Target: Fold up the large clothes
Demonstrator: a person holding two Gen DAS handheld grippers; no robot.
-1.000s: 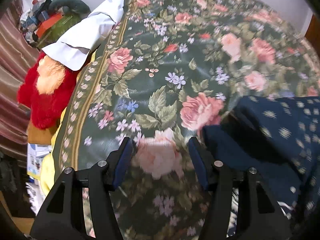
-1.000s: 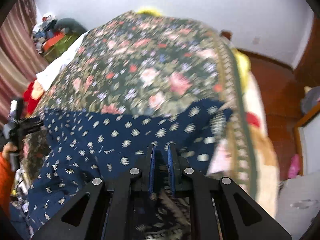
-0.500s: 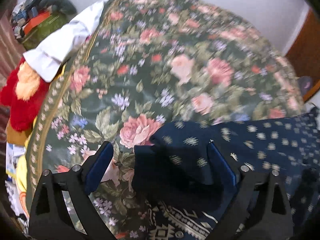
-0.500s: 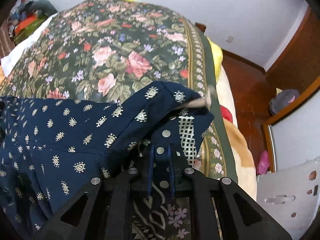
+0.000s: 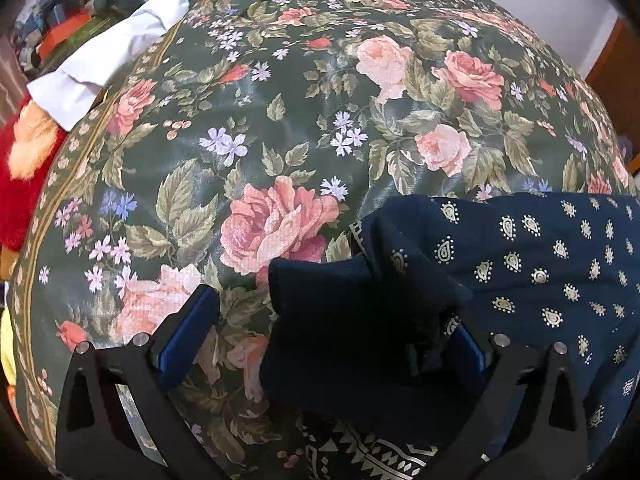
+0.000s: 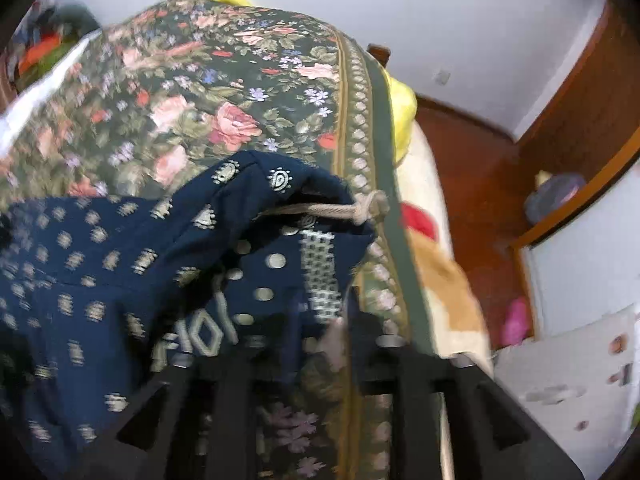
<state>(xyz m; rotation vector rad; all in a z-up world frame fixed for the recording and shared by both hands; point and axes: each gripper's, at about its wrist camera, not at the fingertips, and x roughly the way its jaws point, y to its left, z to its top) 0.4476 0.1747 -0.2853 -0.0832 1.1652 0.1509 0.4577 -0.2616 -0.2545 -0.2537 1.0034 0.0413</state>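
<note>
On the floral bed (image 5: 280,128) lies the navy garment (image 5: 540,264). Left gripper (image 5: 320,332) has just spread wide around its loose corner; right gripper (image 6: 288,340) has been parting, cloth between.

A large navy-blue cloth garment (image 5: 532,264), printed all over with small gold paisley motifs, lies on a bed's dark green floral cover. Its left end is a rumpled, doubled-over lump of plain dark fabric. A band of pale geometric border print shows along the near edge. At the right end (image 6: 256,240) the cloth is bunched and raised, showing round silver dots, a checked silver strip and a beige knotted cord (image 6: 352,210) at the fold. This view is blurred.
</note>
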